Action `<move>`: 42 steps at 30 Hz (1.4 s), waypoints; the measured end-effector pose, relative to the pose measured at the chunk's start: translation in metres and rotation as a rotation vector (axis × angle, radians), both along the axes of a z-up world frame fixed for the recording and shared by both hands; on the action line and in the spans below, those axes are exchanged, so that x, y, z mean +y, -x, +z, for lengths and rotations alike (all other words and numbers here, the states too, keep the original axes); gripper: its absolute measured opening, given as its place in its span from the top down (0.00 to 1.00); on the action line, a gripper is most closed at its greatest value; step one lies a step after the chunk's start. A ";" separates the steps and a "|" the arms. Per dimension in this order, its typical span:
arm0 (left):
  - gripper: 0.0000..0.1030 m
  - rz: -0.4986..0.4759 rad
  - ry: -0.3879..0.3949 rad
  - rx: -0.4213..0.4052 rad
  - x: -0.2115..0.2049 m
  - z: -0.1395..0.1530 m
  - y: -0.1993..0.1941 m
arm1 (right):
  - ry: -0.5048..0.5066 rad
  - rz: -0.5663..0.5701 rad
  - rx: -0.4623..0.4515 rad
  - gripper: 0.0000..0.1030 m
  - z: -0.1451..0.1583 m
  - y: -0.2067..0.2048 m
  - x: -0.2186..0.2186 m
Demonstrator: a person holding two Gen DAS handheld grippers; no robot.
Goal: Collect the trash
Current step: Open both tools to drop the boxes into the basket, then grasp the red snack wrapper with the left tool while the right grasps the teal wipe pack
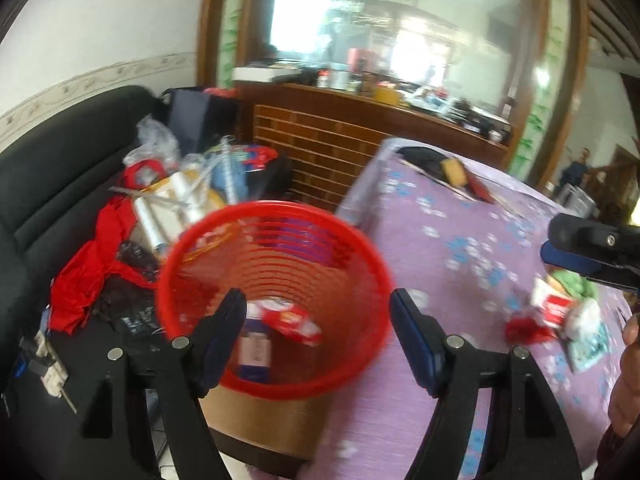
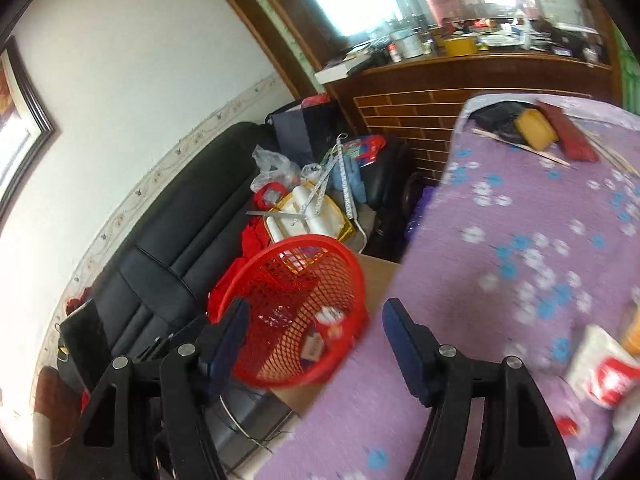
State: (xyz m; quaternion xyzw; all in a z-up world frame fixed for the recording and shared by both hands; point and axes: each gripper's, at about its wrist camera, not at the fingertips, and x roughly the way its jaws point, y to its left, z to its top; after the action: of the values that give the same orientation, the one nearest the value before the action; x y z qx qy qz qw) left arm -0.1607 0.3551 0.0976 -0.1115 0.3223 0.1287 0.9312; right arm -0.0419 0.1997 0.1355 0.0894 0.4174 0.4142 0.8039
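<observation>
A red mesh basket (image 1: 352, 320) stands on a cardboard box beside the table. In it lie a red-and-white wrapper (image 1: 296, 322) and a small blue-and-white box (image 1: 254, 348). My left gripper (image 1: 316, 300) hangs over the basket's mouth, open, with nothing between its fingers. On the purple cloth lies a heap of trash (image 1: 560, 312): a red-and-white packet, crumpled white paper, a green scrap and a red scrap. My right gripper (image 2: 316, 308) is open and empty, between the basket (image 2: 280, 248) and the table edge. The packet (image 2: 604, 372) lies to its right.
The table (image 2: 520, 220) has a purple floral cloth. A yellow block (image 2: 534, 128) and a dark red object lie at its far end. A black sofa (image 2: 180, 220) piled with bags and rolls stands left of the basket. A wooden cabinet (image 1: 340, 136) stands behind. A hand (image 1: 630, 360) shows at the right edge.
</observation>
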 end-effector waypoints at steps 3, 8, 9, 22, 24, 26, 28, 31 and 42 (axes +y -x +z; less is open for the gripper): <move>0.28 -0.083 -0.014 0.009 -0.036 -0.002 -0.009 | 0.000 -0.056 -0.031 0.29 0.002 0.013 -0.051; 0.28 -0.224 -0.053 0.045 -0.097 -0.009 -0.034 | 0.011 -0.179 -0.042 0.29 -0.003 0.033 -0.140; 0.28 -0.243 -0.056 0.055 -0.106 -0.011 -0.039 | 0.022 -0.205 -0.038 0.29 -0.007 0.036 -0.155; 0.14 -0.457 -0.283 0.204 -0.216 -0.051 -0.097 | 0.063 -0.476 0.051 0.29 -0.055 0.044 -0.296; 0.14 -0.454 -0.303 0.212 -0.223 -0.056 -0.105 | 0.069 -0.495 0.074 0.29 -0.065 0.041 -0.305; 0.14 -0.451 -0.313 0.220 -0.228 -0.060 -0.115 | 0.070 -0.500 0.094 0.29 -0.072 0.039 -0.306; 0.14 -0.452 -0.301 0.231 -0.230 -0.064 -0.121 | 0.079 -0.512 0.112 0.29 -0.082 0.036 -0.308; 0.14 -0.453 -0.270 0.233 -0.232 -0.069 -0.128 | 0.077 -0.516 0.132 0.33 -0.092 0.032 -0.305; 0.48 -0.459 -0.144 0.198 -0.223 -0.065 -0.115 | 0.057 -0.475 0.143 0.83 -0.098 0.029 -0.289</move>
State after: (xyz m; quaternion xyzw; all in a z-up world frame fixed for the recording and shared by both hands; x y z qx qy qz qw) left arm -0.0462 0.1318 0.0329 0.0442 0.4189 -0.0532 0.9054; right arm -0.0706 -0.0889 0.0375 0.1912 0.4521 0.1944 0.8493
